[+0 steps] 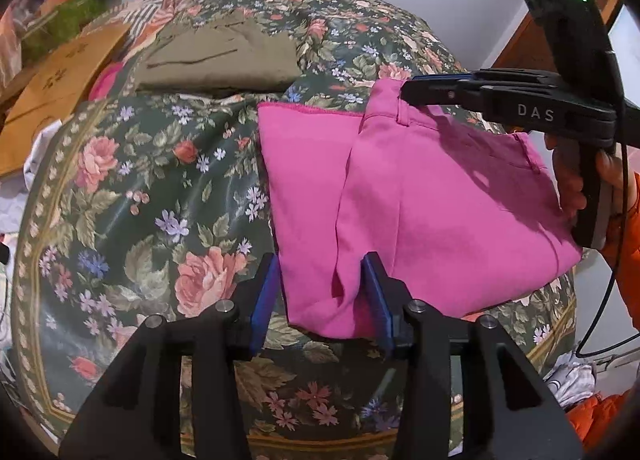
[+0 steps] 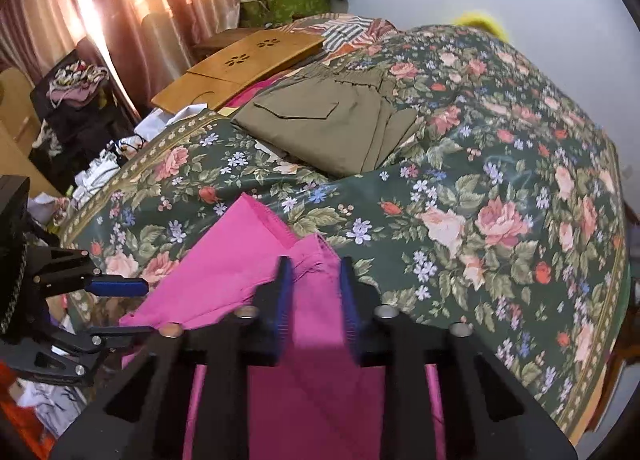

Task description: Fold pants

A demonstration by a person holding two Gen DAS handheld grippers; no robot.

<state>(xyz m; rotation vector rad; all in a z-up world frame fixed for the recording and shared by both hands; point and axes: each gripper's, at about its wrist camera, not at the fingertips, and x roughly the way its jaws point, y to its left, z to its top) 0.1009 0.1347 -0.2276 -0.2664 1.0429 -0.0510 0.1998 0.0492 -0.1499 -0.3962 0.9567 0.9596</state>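
Pants point(image 1: 420, 196), bright pink and folded over, are lying on the flowered bedspread point(image 1: 152, 188) near its front edge. The left gripper point(image 1: 324, 292) is reaching over their near corner, its blue fingers point(image 1: 376, 292) standing apart around the cloth. The right gripper point(image 2: 314, 288) is pinching the far waistband edge. Folded olive trousers point(image 2: 320, 128) are resting well apart, toward the back edge.

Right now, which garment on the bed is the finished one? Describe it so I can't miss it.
Start from the floral bedspread. Near its far edge, beside the wooden lap desk, lies the folded olive-khaki pants. Unlike the pink pants between the grippers, it is drab, pocket-flapped and untouched.
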